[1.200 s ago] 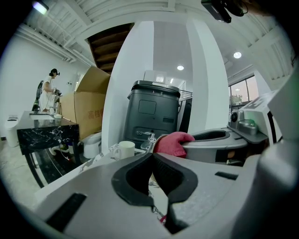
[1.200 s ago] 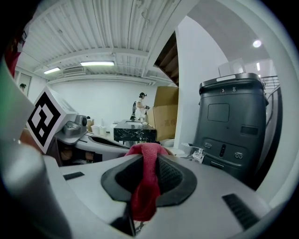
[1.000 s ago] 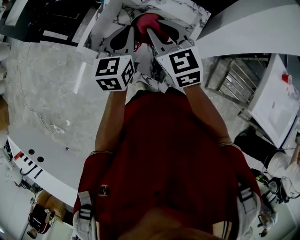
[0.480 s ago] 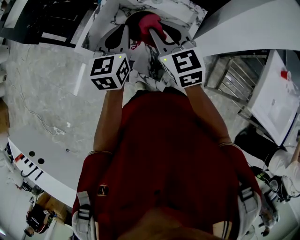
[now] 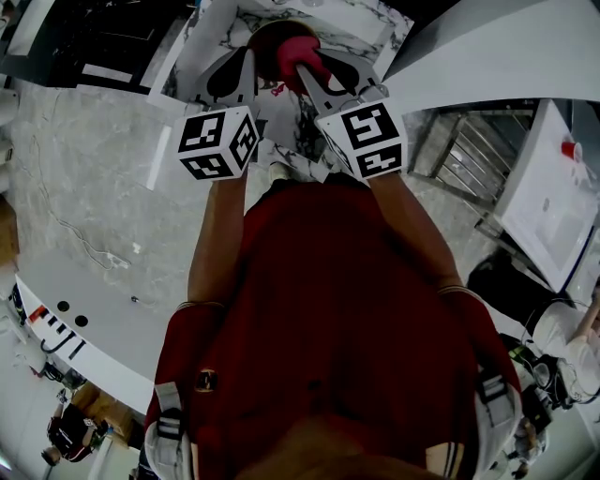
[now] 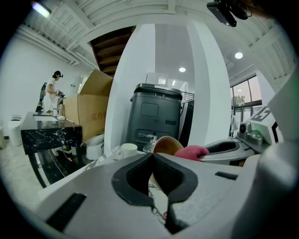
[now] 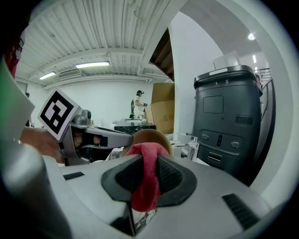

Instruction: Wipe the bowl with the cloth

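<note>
nearest, the right tongs [image 7: 148,161] are clenched on a red cloth [image 7: 145,191], which hangs below the pads and bunches up above them. just beyond, that bunched end lies against the brown bowl [image 7: 150,135], which seems tipped so its hollow faces the cloth. the left tongs [image 6: 152,158] are clamped on the bowl's near rim, over the marbled surface [image 5: 375,26]; whether the bowl rests on it i cannot tell. the wiping looks under way. to do it well, the left grip should be firm so the bowl does not twist. the cloth should press lightly on the inner wall and sweep round and down to the bottom, with no hard tip scraping. farther off stand a white cup [image 6: 125,149] and a tap [image 6: 148,138], best left alone.
</note>
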`<action>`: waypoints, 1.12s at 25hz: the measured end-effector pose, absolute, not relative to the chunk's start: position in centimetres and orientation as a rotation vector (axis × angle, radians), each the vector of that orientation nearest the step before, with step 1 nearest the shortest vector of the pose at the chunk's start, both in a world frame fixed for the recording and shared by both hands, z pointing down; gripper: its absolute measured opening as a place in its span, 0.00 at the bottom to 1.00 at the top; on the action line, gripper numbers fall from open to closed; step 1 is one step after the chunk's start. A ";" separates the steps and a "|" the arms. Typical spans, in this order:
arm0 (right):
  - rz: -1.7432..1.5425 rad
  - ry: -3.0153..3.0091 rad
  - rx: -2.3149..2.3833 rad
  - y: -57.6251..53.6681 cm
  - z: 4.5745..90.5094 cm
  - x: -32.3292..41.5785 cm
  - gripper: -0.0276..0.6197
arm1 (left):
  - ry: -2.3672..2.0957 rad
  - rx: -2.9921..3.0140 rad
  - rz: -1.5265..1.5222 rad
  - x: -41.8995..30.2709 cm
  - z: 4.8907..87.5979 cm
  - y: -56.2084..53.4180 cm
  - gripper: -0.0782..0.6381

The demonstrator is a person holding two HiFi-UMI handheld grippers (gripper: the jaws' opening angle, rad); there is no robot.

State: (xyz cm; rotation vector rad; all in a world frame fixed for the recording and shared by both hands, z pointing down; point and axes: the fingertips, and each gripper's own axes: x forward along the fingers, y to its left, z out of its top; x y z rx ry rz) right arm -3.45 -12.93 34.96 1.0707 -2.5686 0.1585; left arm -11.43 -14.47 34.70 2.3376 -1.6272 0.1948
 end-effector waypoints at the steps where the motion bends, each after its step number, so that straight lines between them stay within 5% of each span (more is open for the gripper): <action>1: 0.161 -2.568 1.064 -12.8 35.1 -3.5 0.14 | -1.629 2.334 0.193 -11.4 34.7 -14.5 0.13; 28: 0.244 -2.596 0.900 -11.8 36.7 -7.1 0.14 | -1.611 2.318 0.192 -10.9 35.4 -14.8 0.13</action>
